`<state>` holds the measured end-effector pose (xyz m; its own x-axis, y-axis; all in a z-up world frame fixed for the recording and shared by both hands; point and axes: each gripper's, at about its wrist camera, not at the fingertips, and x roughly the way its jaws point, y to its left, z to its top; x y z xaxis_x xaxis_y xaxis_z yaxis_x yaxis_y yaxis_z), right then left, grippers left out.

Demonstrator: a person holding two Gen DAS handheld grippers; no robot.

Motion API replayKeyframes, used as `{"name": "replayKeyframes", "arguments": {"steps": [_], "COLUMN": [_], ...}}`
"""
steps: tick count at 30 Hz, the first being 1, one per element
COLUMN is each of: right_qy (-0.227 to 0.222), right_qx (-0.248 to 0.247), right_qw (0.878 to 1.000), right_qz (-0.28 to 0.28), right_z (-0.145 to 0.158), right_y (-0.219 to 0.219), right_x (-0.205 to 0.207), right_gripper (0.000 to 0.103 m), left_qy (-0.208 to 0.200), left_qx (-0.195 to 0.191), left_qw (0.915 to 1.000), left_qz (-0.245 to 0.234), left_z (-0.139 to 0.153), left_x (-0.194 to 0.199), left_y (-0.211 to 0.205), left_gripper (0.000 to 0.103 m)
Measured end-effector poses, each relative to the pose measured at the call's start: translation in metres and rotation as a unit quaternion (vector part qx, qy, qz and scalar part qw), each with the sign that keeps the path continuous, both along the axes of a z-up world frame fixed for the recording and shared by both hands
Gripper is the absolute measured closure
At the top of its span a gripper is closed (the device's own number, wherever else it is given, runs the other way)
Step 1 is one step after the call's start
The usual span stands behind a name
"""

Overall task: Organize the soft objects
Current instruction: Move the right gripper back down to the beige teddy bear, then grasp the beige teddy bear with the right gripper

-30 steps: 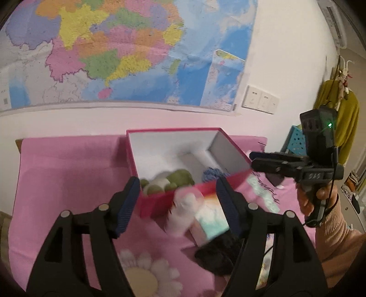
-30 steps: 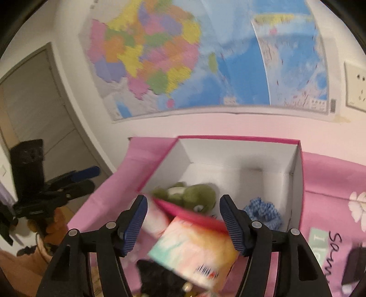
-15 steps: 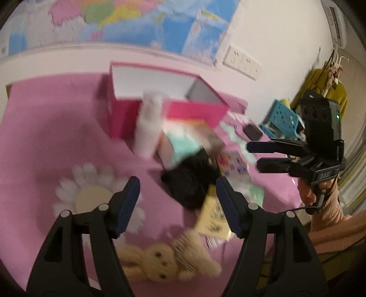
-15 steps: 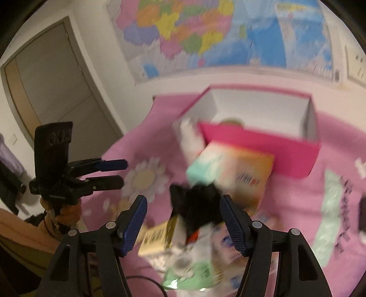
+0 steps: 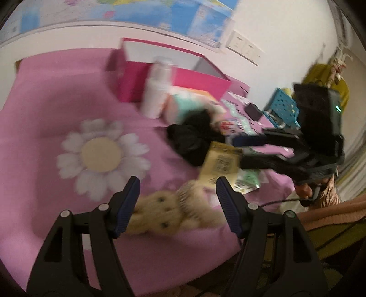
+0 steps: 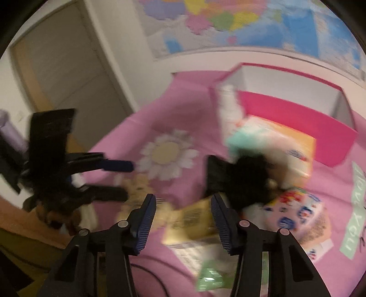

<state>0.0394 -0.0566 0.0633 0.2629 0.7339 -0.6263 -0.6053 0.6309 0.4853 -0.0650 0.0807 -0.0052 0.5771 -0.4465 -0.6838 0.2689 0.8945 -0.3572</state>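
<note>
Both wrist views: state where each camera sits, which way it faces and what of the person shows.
Left wrist: rides the left gripper, angled down at the beige plush bear on the pink cloth; the right gripper and a sleeve show.
Right wrist: rides the right gripper, jaws closing on nothing, angled down at a yellow packet; the left gripper shows.
Shared: pink box, black soft item, bear, wall map.

Wall map (image 6: 263, 20), door (image 6: 68, 68), pink bedspread (image 5: 45, 102).
</note>
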Motion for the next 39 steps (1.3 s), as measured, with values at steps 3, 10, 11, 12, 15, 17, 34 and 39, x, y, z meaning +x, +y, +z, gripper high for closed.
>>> {"name": "replayKeyframes", "arguments": {"steps": [3,10,11,12,15,17,34,39], "right_qy": [0.012,0.086,0.093,0.102,0.130,0.140,0.158,0.121], "right_qx": [0.003,0.005,0.009,0.012,0.024,0.032,0.009,0.004], "right_qw": [0.999,0.995,0.995,0.994,0.991,0.990,0.987,0.993], "right_qz": [0.042,0.051,0.045,0.038,0.018,0.010,-0.005,-0.009], "right_z": [-0.006,-0.034,-0.036,-0.038,-0.044,-0.045,-0.057,-0.046], "right_y": [0.022,0.042,0.041,0.040,0.041,0.038,0.057,0.056], "right_x": [-0.009,-0.014,-0.014,-0.013,-0.008,-0.006,-0.008,-0.011], "right_gripper": [0.052,0.048,0.046,0.046,0.045,0.045,0.040,0.054], "left_qy": [0.010,0.046,0.052,0.057,0.065,0.069,0.057,0.042], "left_qx": [0.001,-0.014,-0.019,-0.023,-0.023,-0.024,-0.018,-0.015], "left_qw": [0.9996,0.9986,0.9984,0.9981,0.9975,0.9970,0.9971,0.9981], "left_qz": [0.027,0.021,0.014,0.006,-0.014,-0.024,-0.048,-0.041], "left_z": [-0.006,-0.029,-0.032,-0.034,-0.039,-0.042,-0.046,-0.037], "left_x": [-0.004,-0.008,-0.008,-0.008,-0.005,-0.002,-0.006,-0.011], "left_y": [0.021,0.033,0.032,0.030,0.024,0.022,0.013,0.015], "left_gripper": [0.033,0.033,0.033,0.033,0.033,0.033,0.050,0.053]}}
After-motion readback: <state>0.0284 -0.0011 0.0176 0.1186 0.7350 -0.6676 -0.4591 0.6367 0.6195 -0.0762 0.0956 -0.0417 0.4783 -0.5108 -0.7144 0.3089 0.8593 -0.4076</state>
